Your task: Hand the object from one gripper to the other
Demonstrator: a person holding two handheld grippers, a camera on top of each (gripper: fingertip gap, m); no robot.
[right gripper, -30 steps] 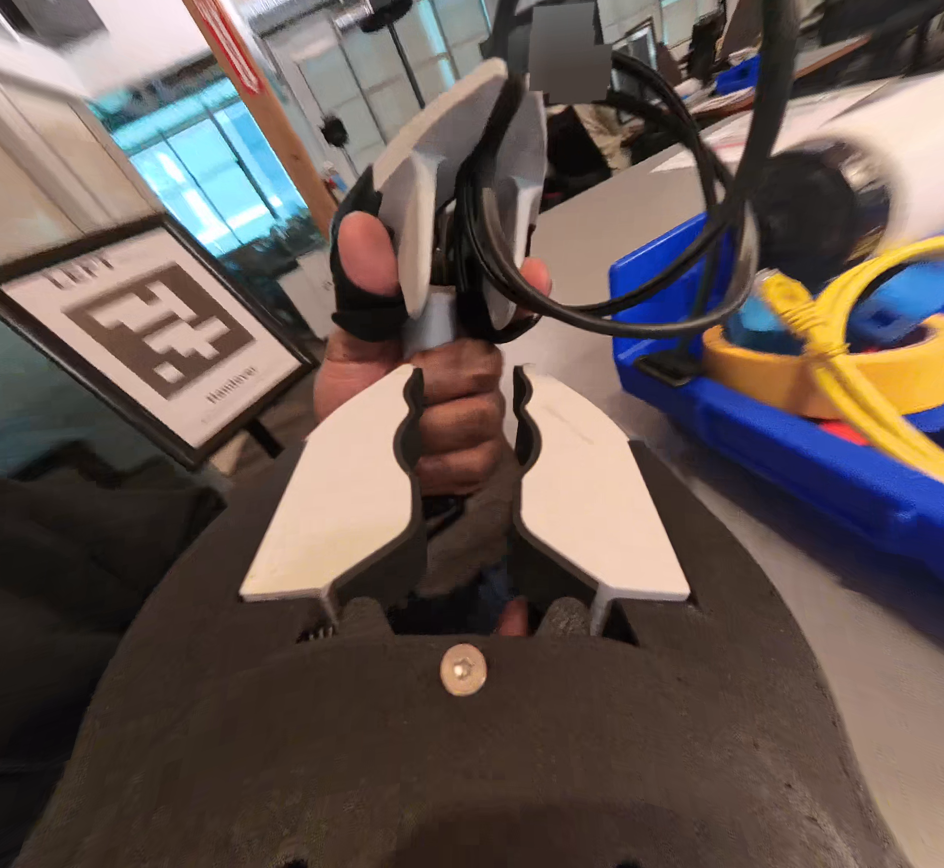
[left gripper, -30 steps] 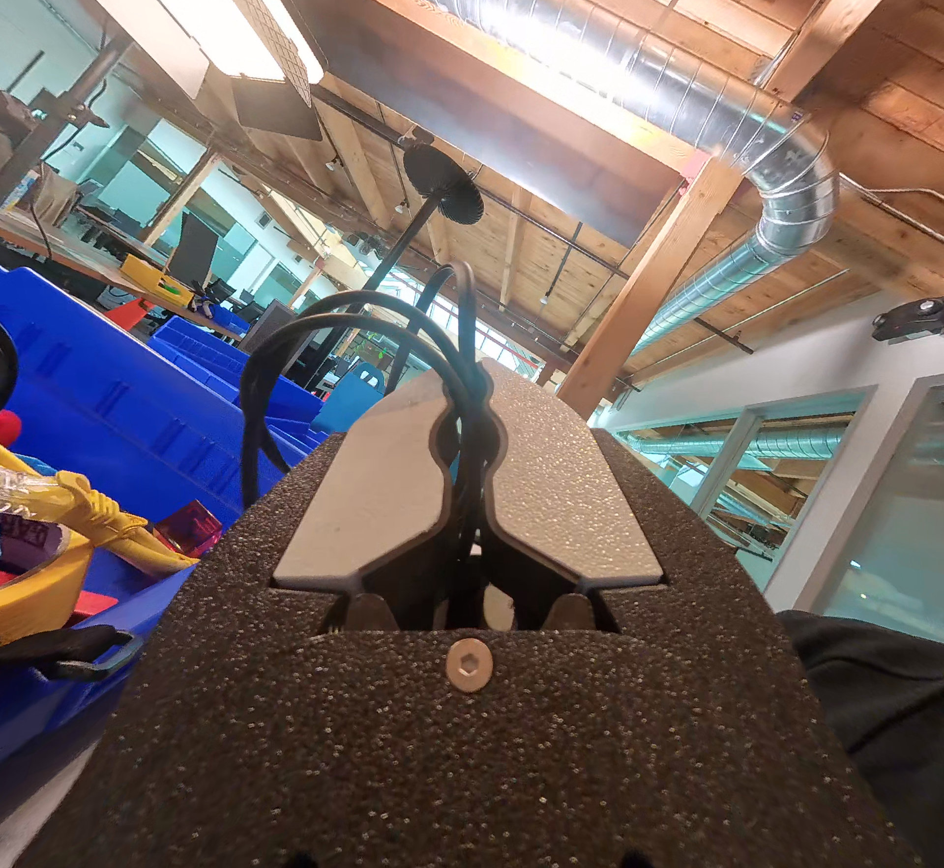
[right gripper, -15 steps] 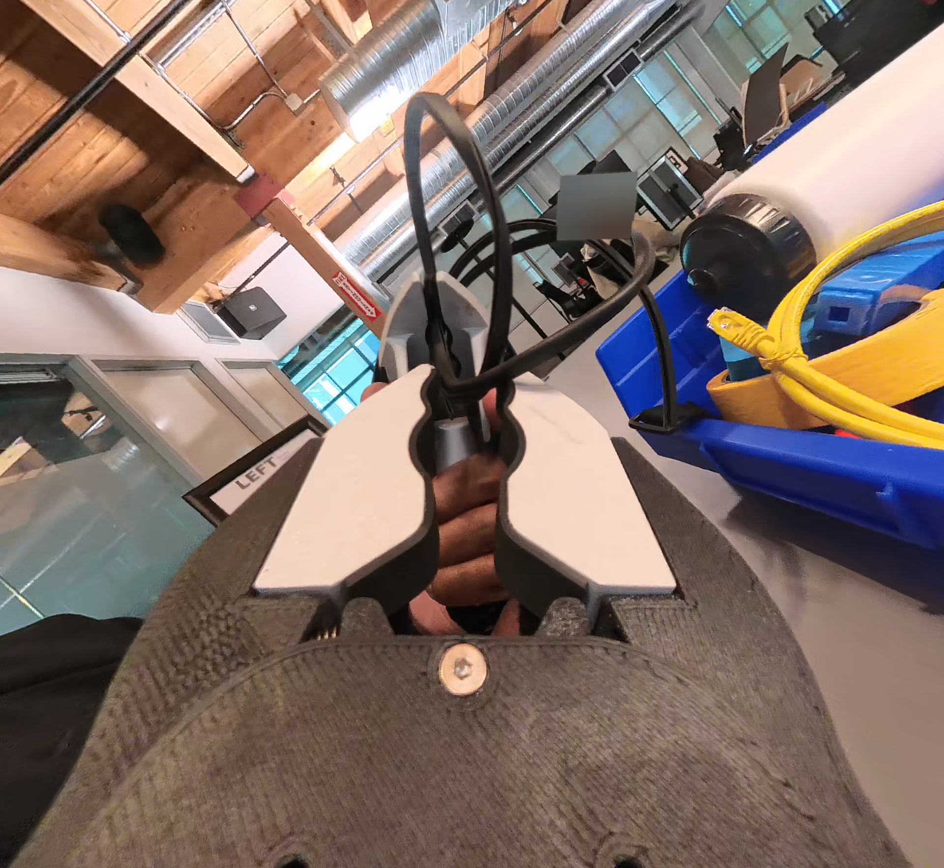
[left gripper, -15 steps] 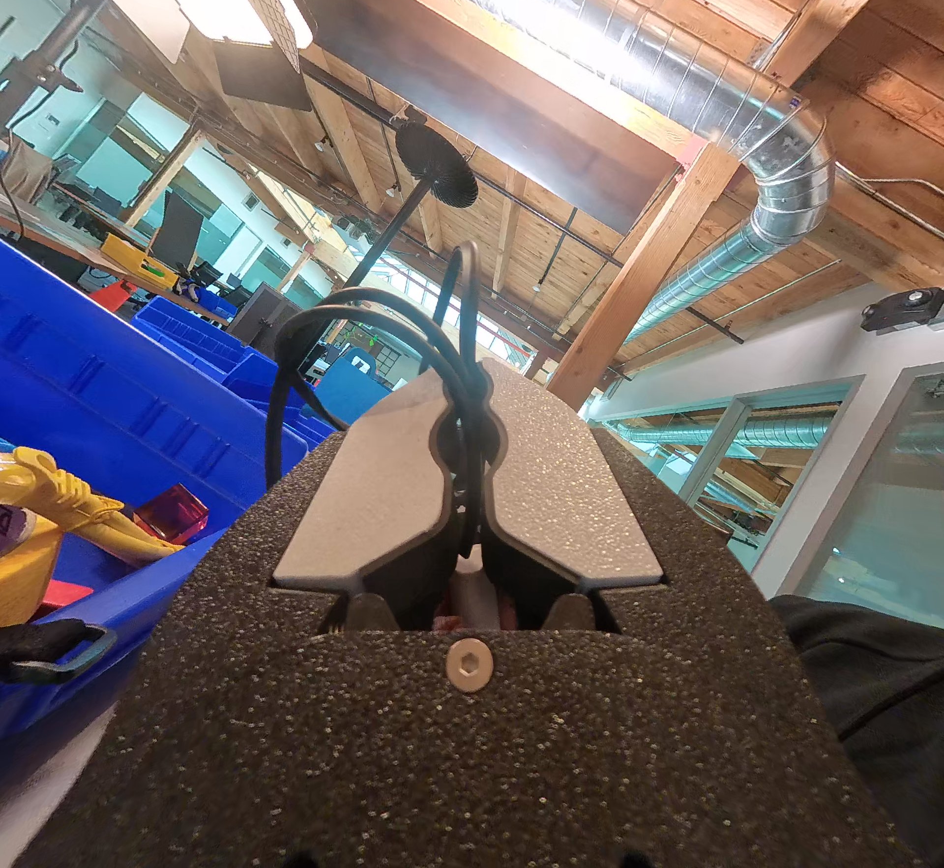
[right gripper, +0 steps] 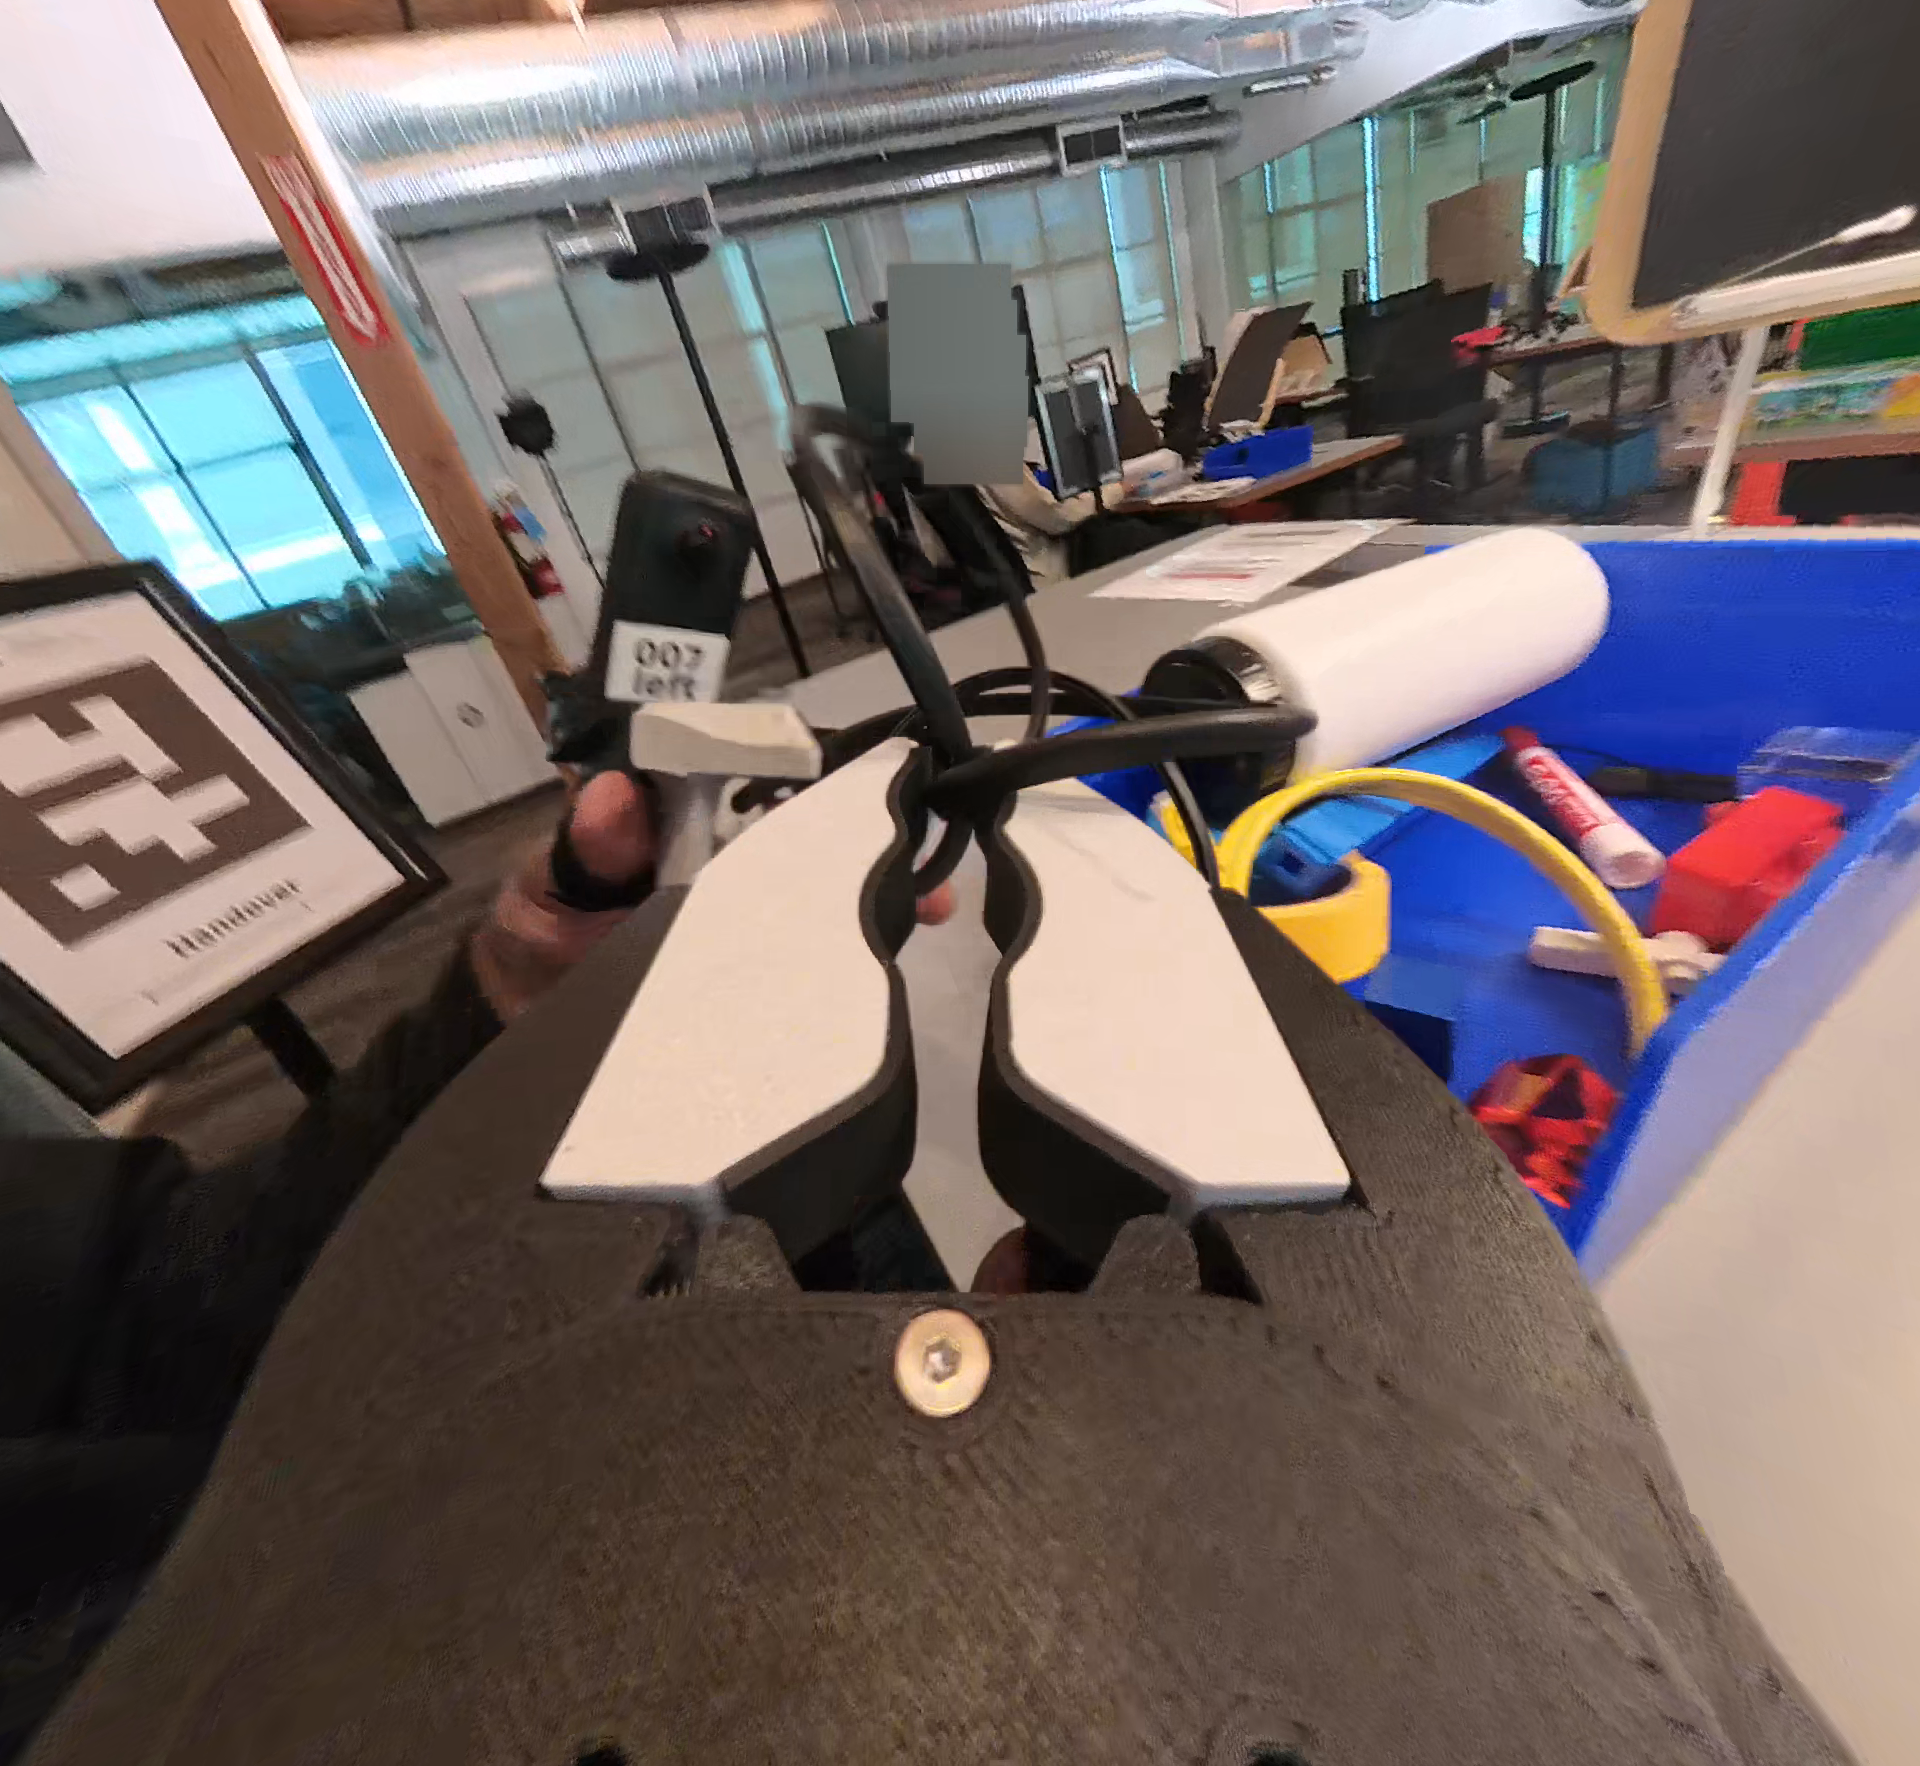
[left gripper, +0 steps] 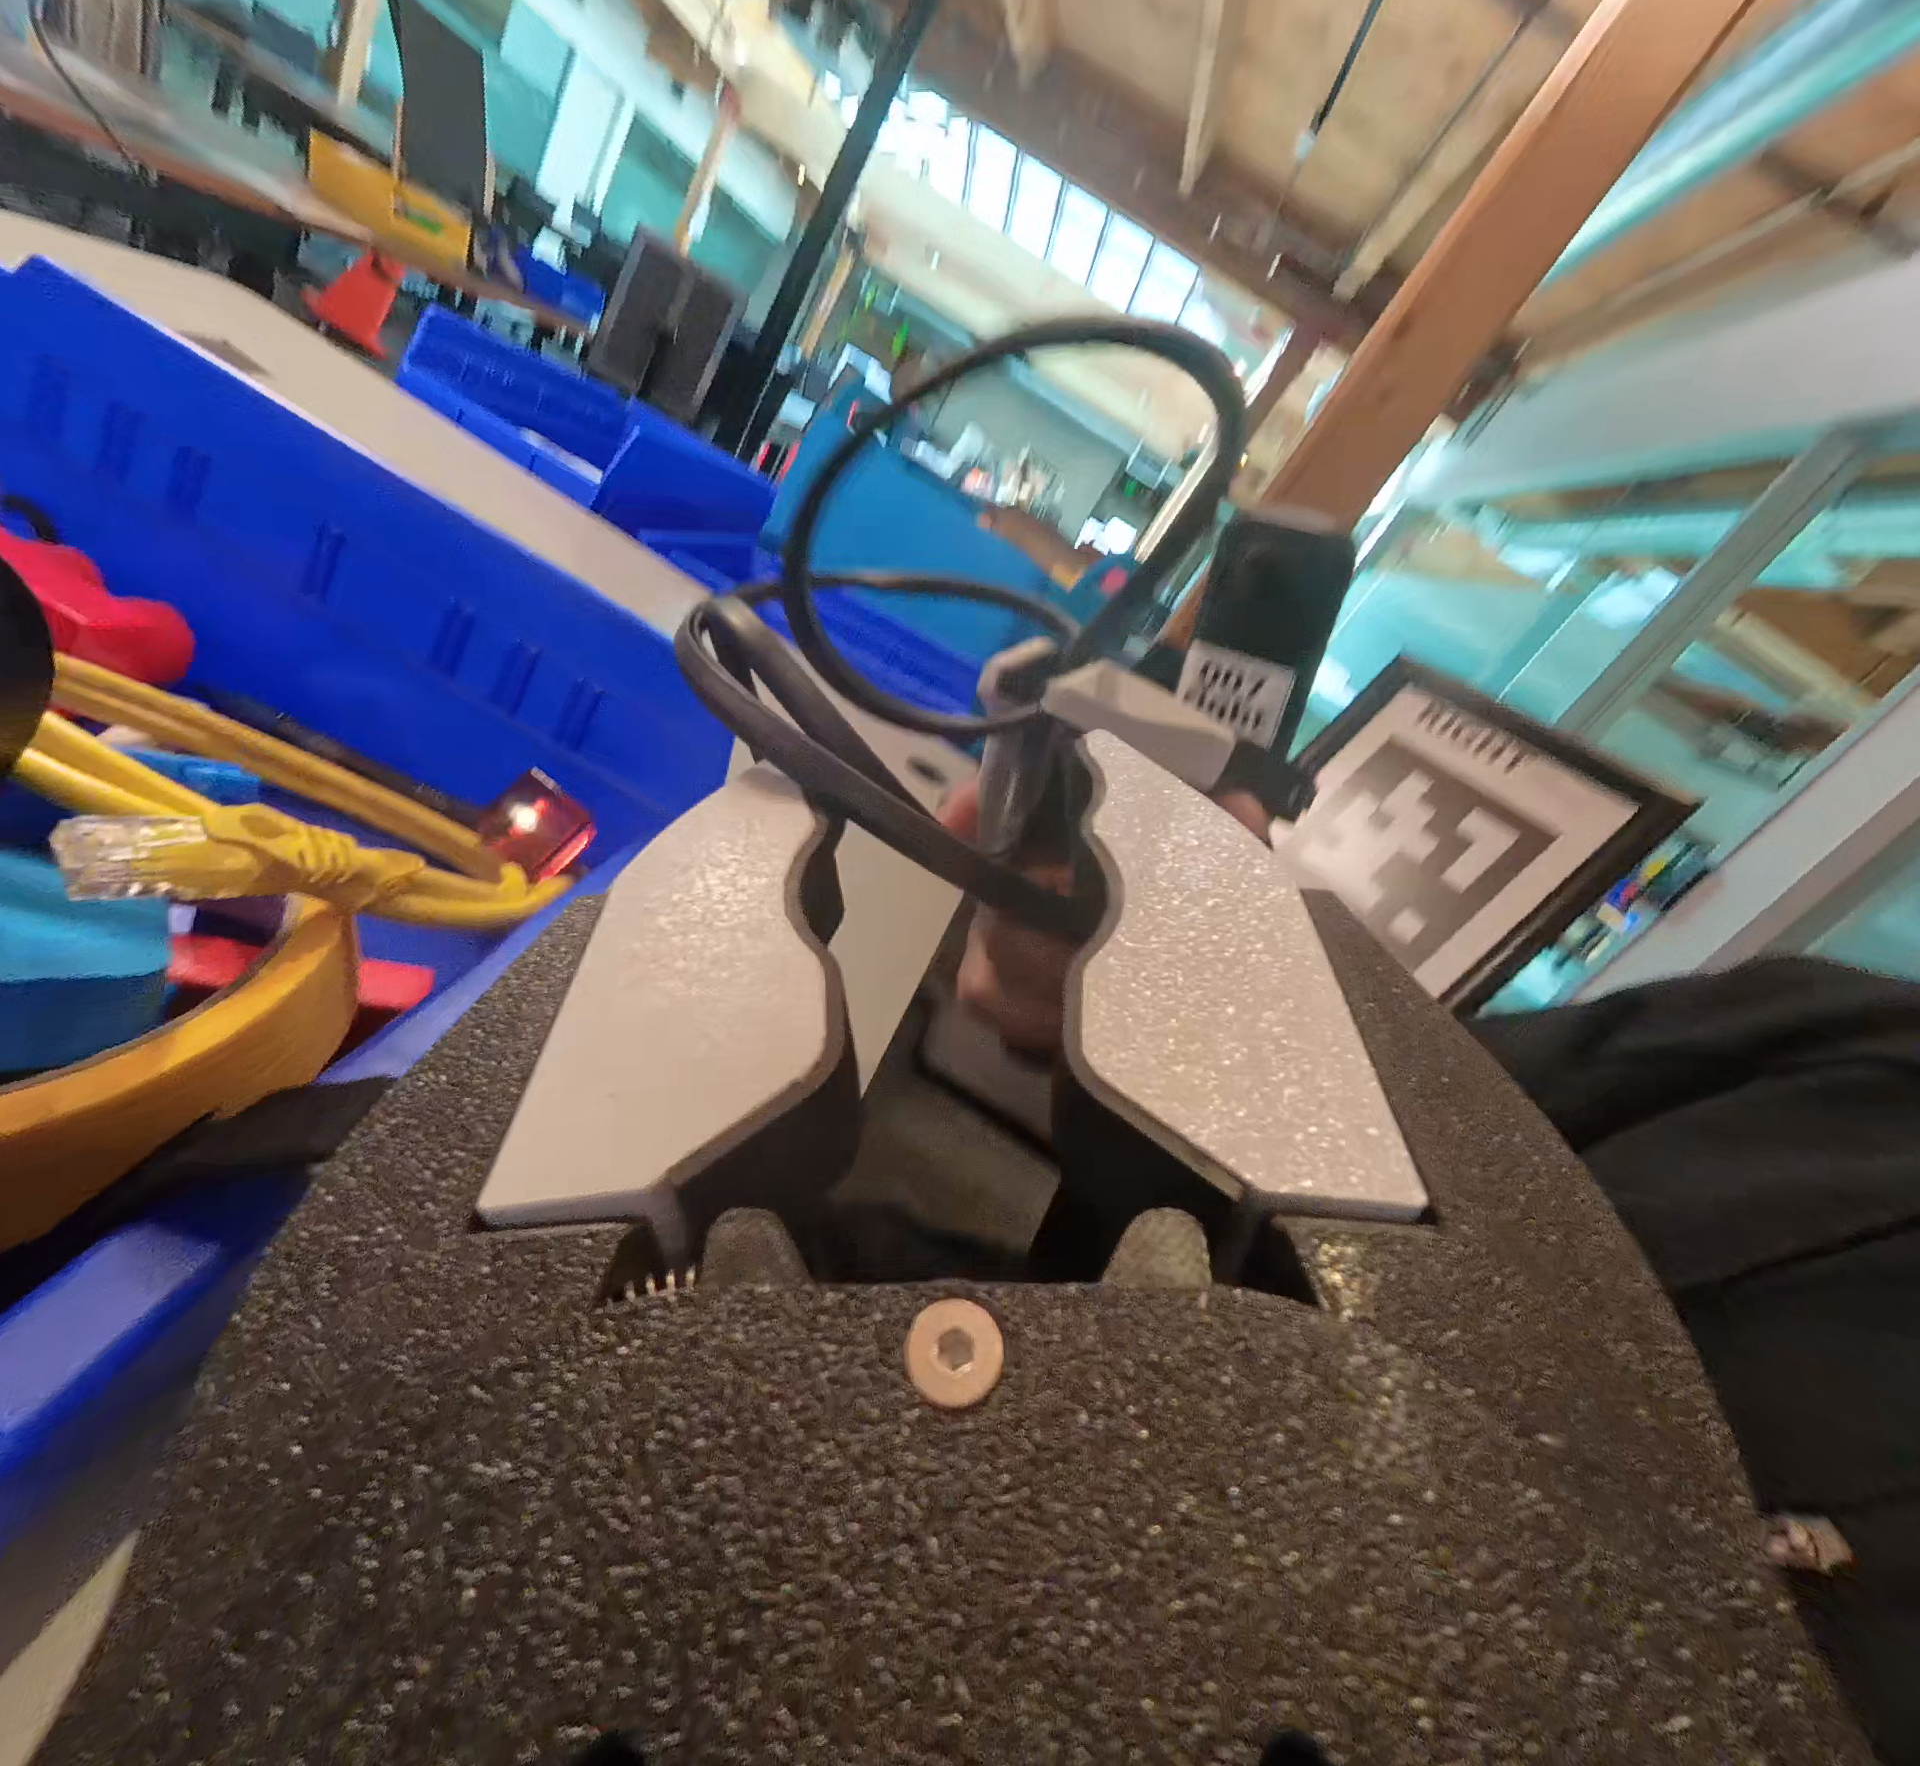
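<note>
Pinches the black cable [right gripper: 1143,729] at the very tips of the right gripper [right gripper: 951,781], clenched on the bunched strands where the coil is tied. Holds it in the air, clear of any surface, just off the near wall of the blue bin [right gripper: 1766,636]. Throws its loops upward and out toward that bin, above the yellow cable [right gripper: 1455,802] lying inside.

Leaves the left gripper [left gripper: 951,802] released, with a plain gap between the two plates. Shows a flat strand of the cable [left gripper: 831,760] slanting across that gap toward the inner edge of the right-hand plate. Hard to tell whether touching it or merely passing in front.

Looks like the handover is all but made, from left to right. Turns now on one relation: a strand threaded through the open left fingers, long axis crossing them diagonally. Calls for drawing the left gripper straight back along its own fingers — not sideways — lest a loop snag on a fingertip.
</note>
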